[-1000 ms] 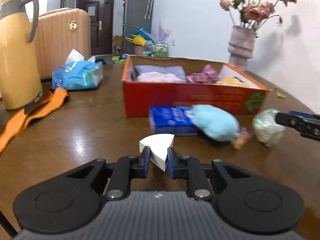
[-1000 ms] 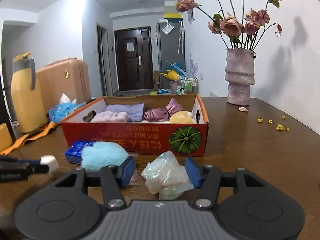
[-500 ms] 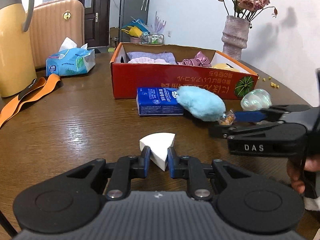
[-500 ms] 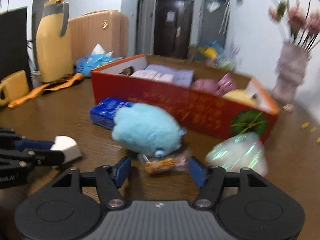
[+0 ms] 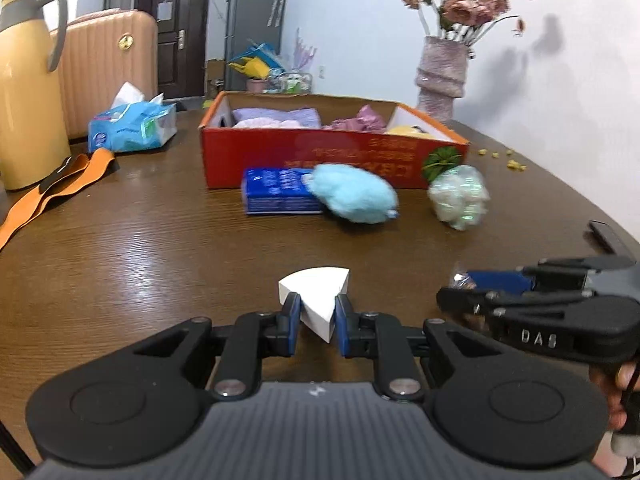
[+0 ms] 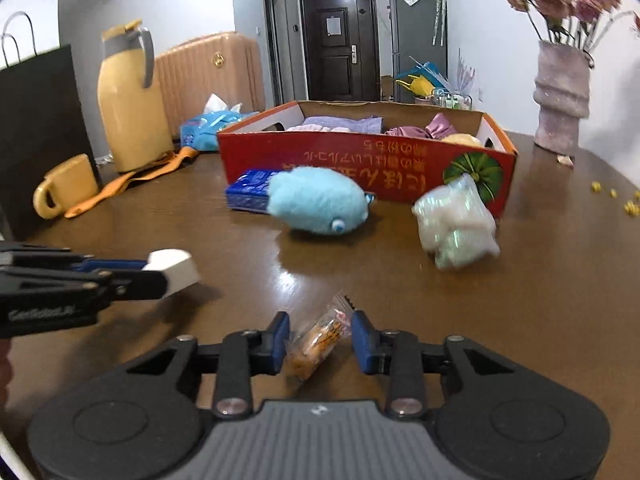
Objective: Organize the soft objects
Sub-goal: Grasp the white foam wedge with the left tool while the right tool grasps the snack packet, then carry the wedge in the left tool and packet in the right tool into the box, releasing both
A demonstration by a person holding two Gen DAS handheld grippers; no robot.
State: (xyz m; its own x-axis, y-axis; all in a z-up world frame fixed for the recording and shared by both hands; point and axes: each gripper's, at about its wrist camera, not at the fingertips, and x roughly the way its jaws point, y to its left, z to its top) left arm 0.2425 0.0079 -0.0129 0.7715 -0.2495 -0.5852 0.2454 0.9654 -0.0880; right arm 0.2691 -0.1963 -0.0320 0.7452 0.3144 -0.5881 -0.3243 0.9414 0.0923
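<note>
- White foam wedge (image 5: pixel 316 296) is clamped narrow in the left gripper (image 5: pixel 314 322), held above the wooden table (image 5: pixel 140 240).
- Right gripper (image 6: pixel 320 338): jaws closing around a clear snack packet (image 6: pixel 318 336). Left pad touches it; right pad looks just clear, so not gripped yet.
- Key relation: packet's long axis runs roughly 1 to 7 o'clock in the right wrist view, skewed to the jaw line, so it may twist as the jaws close.
- Red cardboard box (image 6: pixel 360 168) sits at 12 o'clock from both grippers; blue plush (image 6: pixel 320 200) and iridescent bag (image 6: pixel 456 224) lie in between, just in front of it.
- The right gripper is nearer the packet; the left sits at its 9 o'clock.
- Hard to tell: packet's lower end hidden behind the left finger; box contents partly cut off by its wall.
</note>
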